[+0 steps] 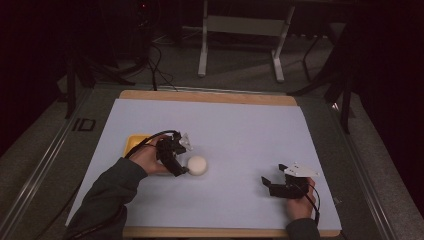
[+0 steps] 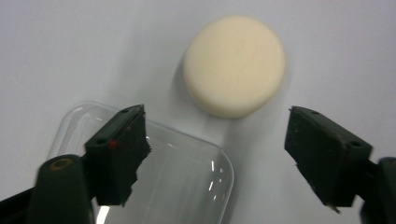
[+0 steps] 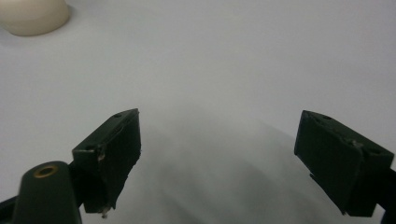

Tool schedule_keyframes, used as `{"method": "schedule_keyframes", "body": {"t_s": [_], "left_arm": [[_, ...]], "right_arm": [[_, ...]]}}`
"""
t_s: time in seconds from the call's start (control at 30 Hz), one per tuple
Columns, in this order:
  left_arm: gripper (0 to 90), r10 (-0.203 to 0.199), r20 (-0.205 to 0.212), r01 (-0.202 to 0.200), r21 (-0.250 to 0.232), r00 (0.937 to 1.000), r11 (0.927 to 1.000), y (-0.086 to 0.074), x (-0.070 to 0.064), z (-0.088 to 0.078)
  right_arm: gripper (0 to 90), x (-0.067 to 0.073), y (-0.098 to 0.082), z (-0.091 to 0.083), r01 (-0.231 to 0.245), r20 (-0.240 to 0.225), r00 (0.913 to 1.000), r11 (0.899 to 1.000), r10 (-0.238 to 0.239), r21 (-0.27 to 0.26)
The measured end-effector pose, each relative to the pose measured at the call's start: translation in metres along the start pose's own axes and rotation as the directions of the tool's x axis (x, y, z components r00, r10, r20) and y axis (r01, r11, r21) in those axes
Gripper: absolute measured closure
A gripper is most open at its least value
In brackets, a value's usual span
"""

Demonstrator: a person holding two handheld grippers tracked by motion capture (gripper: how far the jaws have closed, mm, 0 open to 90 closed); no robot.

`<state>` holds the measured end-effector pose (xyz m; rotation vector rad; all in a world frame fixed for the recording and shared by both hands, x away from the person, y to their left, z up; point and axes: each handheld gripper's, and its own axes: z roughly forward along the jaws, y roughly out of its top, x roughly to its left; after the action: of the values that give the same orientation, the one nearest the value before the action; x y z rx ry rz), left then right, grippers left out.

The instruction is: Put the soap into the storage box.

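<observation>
While the left gripper [image 2: 217, 154] hovers just short of it with jaws standing apart and nothing between them, a cream-coloured round puck of smooth, soap-like material [image 2: 234, 65] lies flat on the pale blue table cover [image 1: 240, 130], a little left of the table's middle in the high view [image 1: 197, 165]. A clear plastic lid with rounded corners [image 2: 187, 177] lies on the cover under the left jaw, close beside the puck, though contact between them cannot be made out; a yellow tray [image 1: 134, 144] peeks out behind the person's left hand [image 1: 150, 159]. The right gripper [image 1: 272, 182] rests well apart near the table's front right, its jaws also wide and bare, the puck showing at the far corner of its own view [image 3: 32, 16]. The puck looks light and stiff, with a matte but likely slippery skin and rounded edges that could squirt out of a careless pinch. The safest hold appears to be across its full width, pads set squarely on opposite sides of the rim and low on its wall, closing gently.
</observation>
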<state>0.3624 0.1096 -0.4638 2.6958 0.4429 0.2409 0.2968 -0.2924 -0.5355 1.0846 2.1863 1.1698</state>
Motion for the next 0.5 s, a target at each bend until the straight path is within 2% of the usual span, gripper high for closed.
{"method": "schedule_keyframes", "body": {"t_s": [0.5], "left_arm": [[15.8,0.014,0.023,-0.014,0.030,0.9996,0.9994,0.0101,0.0005,0.0103]], "right_arm": [[14.6,0.0001,0.0000,0.0000,0.001,0.000,1.0000,1.000,-0.001,0.000]]}}
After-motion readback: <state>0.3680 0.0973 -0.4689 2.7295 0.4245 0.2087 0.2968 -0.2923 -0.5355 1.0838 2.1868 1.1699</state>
